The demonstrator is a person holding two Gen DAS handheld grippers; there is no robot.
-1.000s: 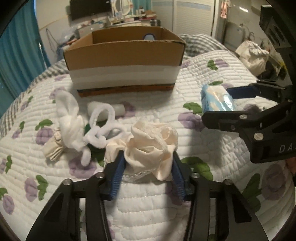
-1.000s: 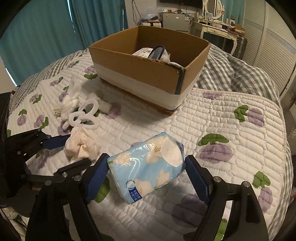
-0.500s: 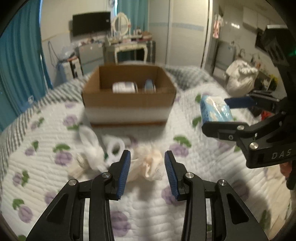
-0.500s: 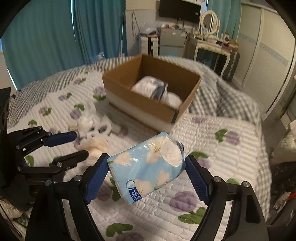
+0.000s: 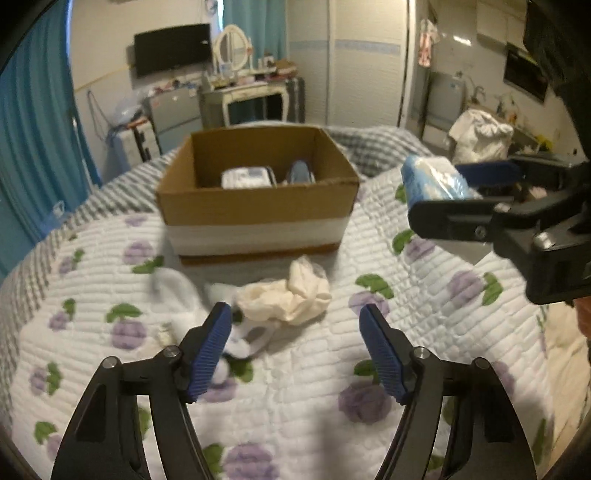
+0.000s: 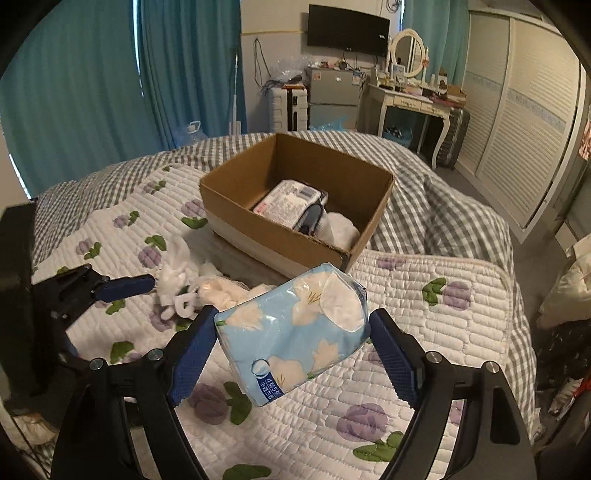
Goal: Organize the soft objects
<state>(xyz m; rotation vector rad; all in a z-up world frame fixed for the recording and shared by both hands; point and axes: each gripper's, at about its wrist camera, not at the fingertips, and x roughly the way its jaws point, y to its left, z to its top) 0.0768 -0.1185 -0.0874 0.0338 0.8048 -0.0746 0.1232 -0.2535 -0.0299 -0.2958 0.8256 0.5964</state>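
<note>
On the quilted bed (image 5: 424,314), the left gripper (image 5: 299,347) hung spread wide and empty above the cream cloth (image 5: 291,295), while the right gripper (image 6: 291,354) clamped a blue tissue pack (image 6: 295,332) near the cardboard box (image 6: 295,206)

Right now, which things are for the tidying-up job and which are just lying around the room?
For the job: tissue pack in the right gripper, cream cloth, white fluffy things, cardboard box, open left gripper.

Just around: TV, mirror, curtains.
</note>
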